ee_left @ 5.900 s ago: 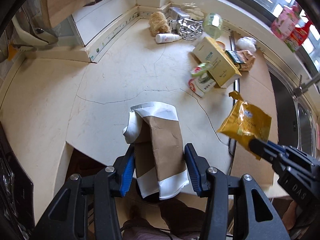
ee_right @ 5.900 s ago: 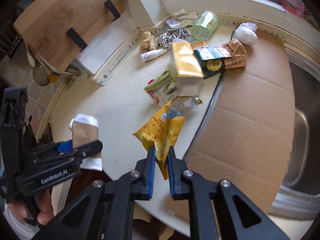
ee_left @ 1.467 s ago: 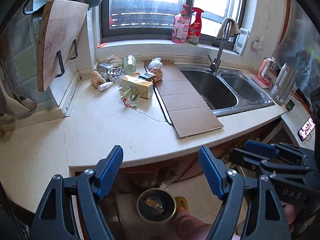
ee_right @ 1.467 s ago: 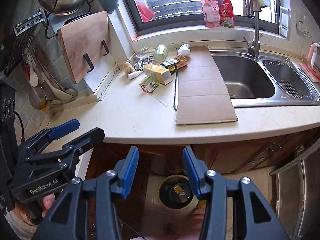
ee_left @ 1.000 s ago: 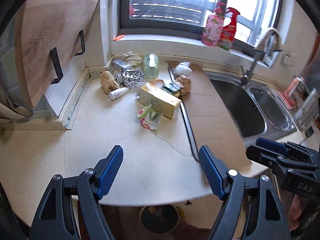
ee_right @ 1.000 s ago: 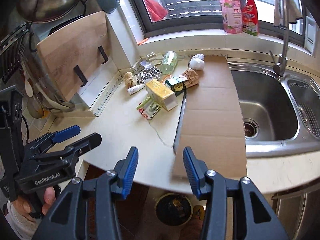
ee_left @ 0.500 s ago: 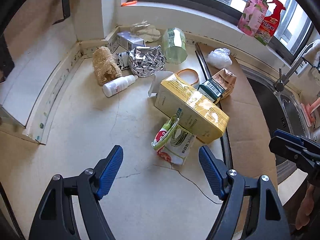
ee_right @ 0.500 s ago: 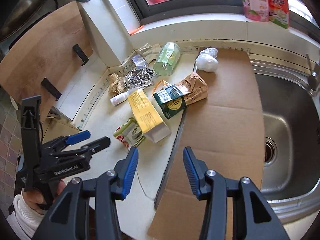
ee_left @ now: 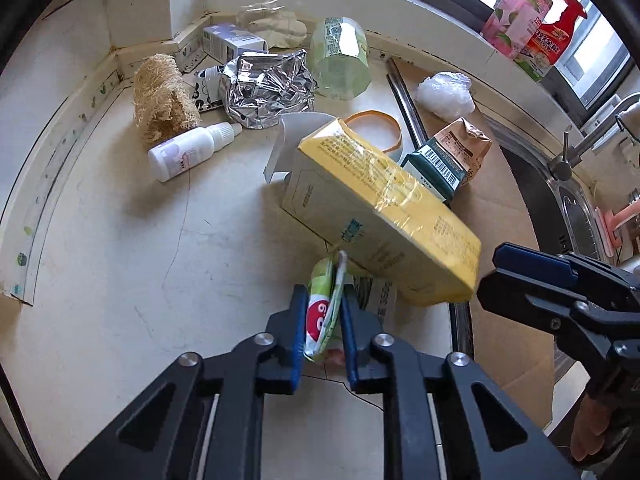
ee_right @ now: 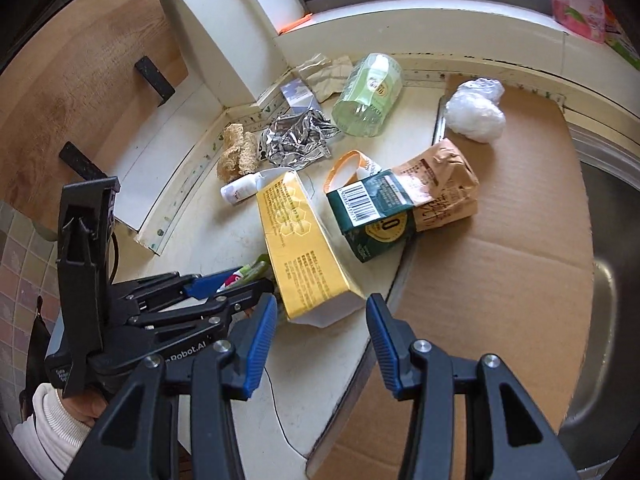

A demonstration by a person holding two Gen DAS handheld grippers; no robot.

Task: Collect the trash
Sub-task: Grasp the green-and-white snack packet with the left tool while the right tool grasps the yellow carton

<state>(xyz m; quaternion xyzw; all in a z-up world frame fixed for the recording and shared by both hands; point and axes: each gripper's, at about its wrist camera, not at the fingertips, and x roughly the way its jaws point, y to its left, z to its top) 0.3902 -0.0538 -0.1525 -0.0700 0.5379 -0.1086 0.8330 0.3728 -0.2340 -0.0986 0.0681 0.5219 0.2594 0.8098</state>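
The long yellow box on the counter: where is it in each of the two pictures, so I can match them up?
Left wrist view: the yellow box runs from centre toward lower right, just above the left gripper.
Right wrist view: the box lies centre-left, above the right gripper.
Shared landmark: the crumpled foil, beyond the box in both.
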